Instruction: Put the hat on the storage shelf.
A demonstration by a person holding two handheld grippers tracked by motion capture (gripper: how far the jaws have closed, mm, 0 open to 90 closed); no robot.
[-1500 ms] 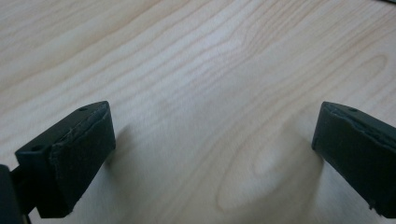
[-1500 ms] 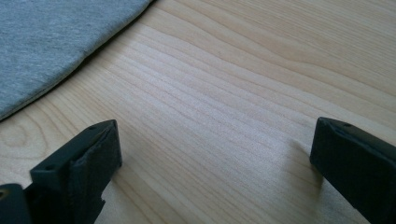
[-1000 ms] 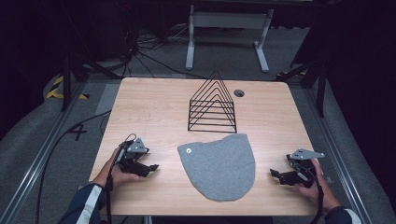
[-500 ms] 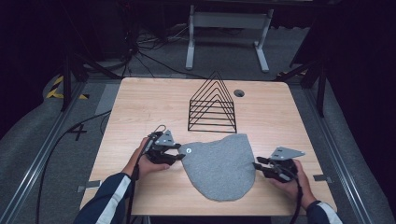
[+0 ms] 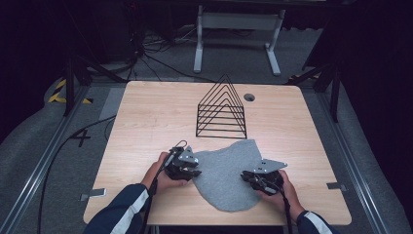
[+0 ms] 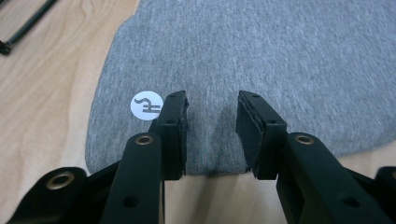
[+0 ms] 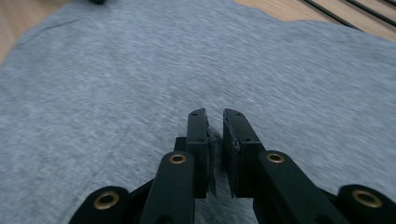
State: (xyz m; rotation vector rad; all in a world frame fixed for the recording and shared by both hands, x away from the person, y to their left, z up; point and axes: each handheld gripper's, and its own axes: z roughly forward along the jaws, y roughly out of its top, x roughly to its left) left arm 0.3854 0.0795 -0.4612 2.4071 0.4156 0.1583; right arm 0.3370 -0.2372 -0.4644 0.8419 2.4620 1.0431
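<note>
The grey cloth (image 5: 229, 178) lies flat at the table's (image 5: 146, 122) six o'clock edge. The left gripper (image 6: 212, 105), at the cloth's nine o'clock, has been closing, jaws still apart astride the hem. The right gripper (image 7: 215, 122), at three o'clock, has narrowed to a slit over the fabric, apparently nipping a small fold.

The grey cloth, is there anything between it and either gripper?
Nothing visible. The left gripper has its fingers over the grey cloth edge beside the white sticker; the right gripper is on it too. Both have just been closing.
</note>
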